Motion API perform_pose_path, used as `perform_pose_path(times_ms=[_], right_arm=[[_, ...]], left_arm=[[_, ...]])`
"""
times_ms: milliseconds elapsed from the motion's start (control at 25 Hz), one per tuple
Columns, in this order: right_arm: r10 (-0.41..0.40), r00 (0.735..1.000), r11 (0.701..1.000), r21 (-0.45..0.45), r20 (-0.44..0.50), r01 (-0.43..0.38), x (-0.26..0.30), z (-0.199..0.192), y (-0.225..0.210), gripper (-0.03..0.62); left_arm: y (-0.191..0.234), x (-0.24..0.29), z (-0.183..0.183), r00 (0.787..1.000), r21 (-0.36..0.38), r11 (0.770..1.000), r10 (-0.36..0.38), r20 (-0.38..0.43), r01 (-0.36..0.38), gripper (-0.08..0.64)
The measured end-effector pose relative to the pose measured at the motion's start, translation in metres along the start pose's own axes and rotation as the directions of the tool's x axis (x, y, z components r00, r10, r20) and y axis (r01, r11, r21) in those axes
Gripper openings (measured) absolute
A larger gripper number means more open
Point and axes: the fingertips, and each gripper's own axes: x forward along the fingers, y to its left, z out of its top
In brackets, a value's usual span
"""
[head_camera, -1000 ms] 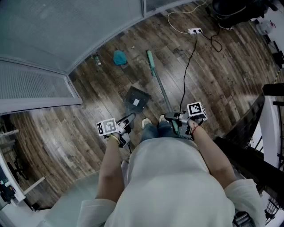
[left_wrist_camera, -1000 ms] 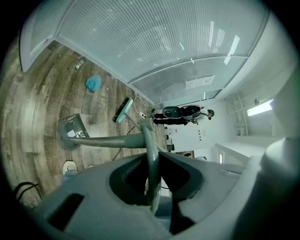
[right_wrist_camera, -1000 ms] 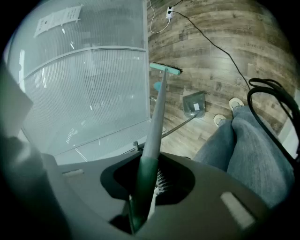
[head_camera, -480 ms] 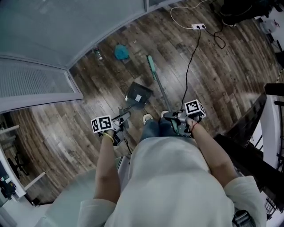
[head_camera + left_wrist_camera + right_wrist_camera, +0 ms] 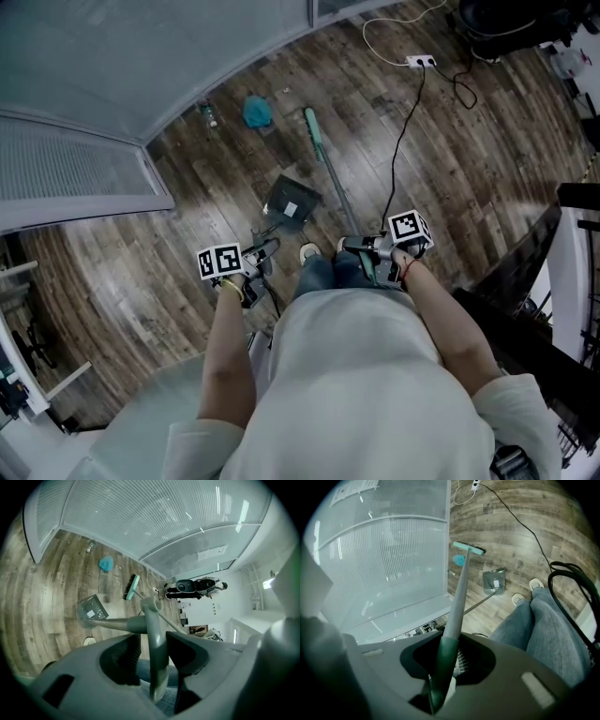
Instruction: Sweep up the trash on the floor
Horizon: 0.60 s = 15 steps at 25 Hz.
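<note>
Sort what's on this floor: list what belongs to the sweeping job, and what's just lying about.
Belongs to the job:
- broom
- dustpan
- teal crumpled trash
- small scrap near the wall

Just lying about:
- white power strip
- black cable running across the boards

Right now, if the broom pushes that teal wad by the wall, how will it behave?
The teal wad looks crumpled and soft, so probably light and floppy. On the smooth wood floor it should slide or tumble, not roll far.
</note>
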Motion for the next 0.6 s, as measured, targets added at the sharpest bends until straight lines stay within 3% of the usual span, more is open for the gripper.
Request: perform_pose_path(times_ms=[240,600], right_arm=[[0.026,1.000,1.000,-0.004,0.015,-0.026,0.004,0.003,0.008,0.081],[0.035,0.997,0.999,-0.010,0.068,-0.035,0.013,0.004,0.019,0.083]], left_arm=[[-0.010,0.004,0.004,0.998,-0.021,0.998,-0.063,-0.006,0.063,0.025],[-0.016,0.000,0.011,0.991,0.009,0.991,-0.136,0.002,0.136,0.005]])
